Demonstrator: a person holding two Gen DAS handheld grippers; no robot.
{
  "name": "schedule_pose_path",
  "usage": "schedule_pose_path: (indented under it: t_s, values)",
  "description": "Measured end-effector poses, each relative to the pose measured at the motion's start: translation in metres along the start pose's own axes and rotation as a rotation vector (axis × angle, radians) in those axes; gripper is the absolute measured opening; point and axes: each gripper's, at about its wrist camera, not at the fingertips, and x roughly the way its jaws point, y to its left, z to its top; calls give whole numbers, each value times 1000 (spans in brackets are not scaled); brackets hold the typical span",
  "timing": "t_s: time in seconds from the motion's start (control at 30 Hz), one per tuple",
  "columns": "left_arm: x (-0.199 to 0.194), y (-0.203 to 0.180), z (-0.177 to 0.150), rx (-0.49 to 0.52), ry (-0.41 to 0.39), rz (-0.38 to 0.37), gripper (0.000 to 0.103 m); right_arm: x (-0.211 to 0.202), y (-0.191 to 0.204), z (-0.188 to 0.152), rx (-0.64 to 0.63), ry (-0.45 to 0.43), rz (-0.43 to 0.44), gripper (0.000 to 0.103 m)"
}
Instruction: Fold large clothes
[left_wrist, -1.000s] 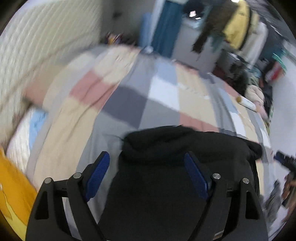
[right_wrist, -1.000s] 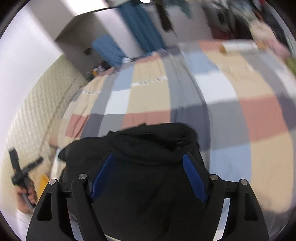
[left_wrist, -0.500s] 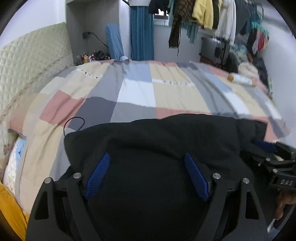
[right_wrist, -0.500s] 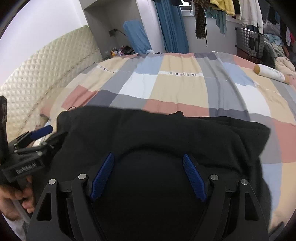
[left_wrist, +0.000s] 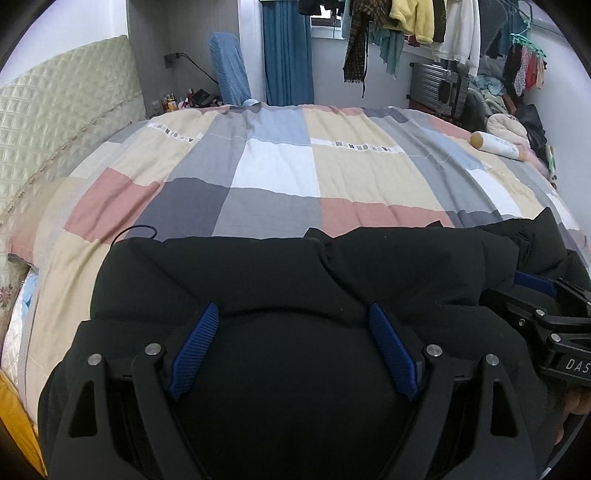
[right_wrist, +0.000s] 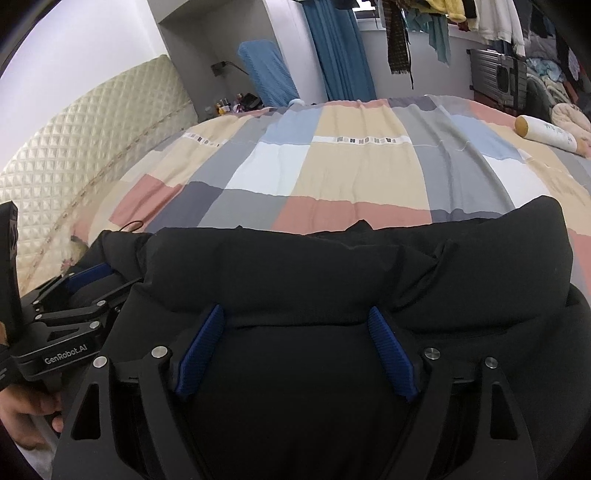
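Observation:
A large black padded garment (left_wrist: 295, 280) lies bunched at the near edge of the bed, and it fills the lower half of the right wrist view (right_wrist: 332, 273) too. My left gripper (left_wrist: 293, 317) is open, its blue pads spread wide with the black fabric bulging between them. My right gripper (right_wrist: 295, 317) is open the same way over the garment. Each gripper shows at the edge of the other's view: the right one (left_wrist: 535, 295) at the garment's right end, the left one (right_wrist: 85, 284) at its left end. A thin black cord (left_wrist: 138, 232) loops out at the garment's left.
The bed carries a patchwork cover (left_wrist: 280, 173) in pink, grey, beige, white and blue. A white cylinder with a tan end (left_wrist: 495, 144) lies at the bed's far right. A quilted headboard (left_wrist: 62, 122) stands left. Clothes hang on a rail (left_wrist: 424, 22) behind, near a grey suitcase (left_wrist: 439, 88).
Both cameras swung from a blurred, tilted look to a level, steady one. The black garment went from a small heap to a wider bundle stretched between the two grippers. Both stayed open.

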Motion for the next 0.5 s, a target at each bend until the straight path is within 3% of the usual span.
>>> schedule_pose_path:
  t_s: [0.3,0.5]
  values:
    - [-17,13,-4,6,-11,-64,85,-28,-14,1,62,-37,125,80]
    - [-32,52,9,-77,-24,-81,88,-57,-43,18,86,-108,92,80]
